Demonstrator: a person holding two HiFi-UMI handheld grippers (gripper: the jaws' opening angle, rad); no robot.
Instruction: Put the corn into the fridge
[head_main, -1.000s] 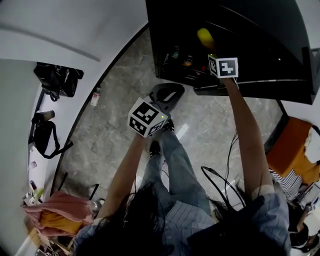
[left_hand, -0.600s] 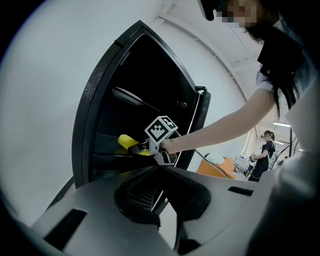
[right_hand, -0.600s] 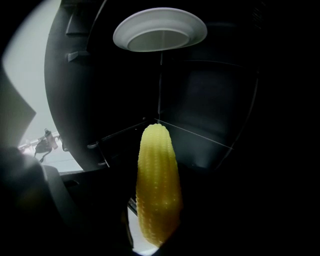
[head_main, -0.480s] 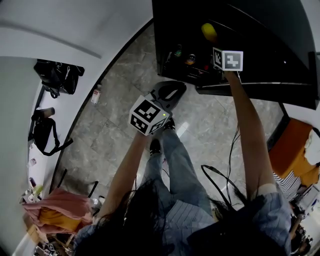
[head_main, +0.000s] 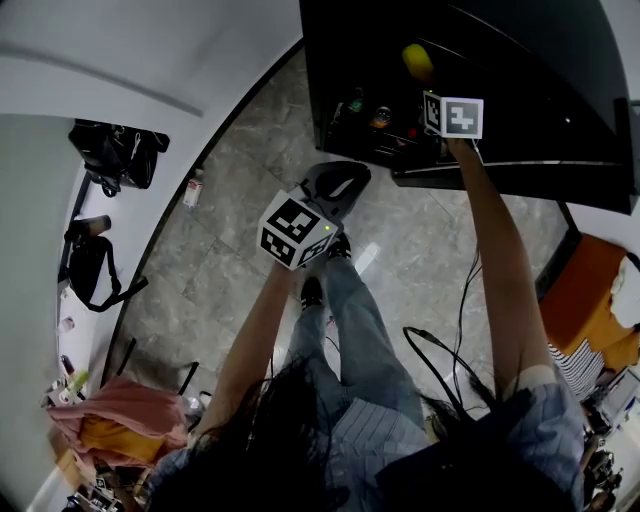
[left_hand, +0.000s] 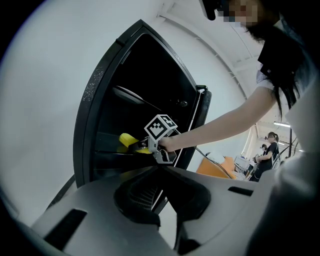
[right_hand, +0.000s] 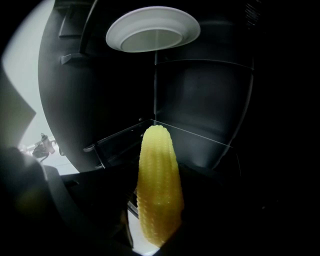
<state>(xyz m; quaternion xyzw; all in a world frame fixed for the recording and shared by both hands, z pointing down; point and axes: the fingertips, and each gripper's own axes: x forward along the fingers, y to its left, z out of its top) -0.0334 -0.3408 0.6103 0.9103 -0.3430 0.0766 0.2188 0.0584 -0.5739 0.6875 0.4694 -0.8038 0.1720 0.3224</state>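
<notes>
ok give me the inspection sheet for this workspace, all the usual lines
surface: fridge shelf bare where it shows
job's things: corn held tip-first inside the open fridge, not released; white plate higher up
clutter: bottle on the floor; bags and pink cloth at the left
grippers: right gripper shut on the corn; left gripper jaws together, nothing between them, outside the fridge
cables: black cables looped on the floor beside the person's legs
surroundings: grey tiled floor, white wall, orange furniture at the right
</notes>
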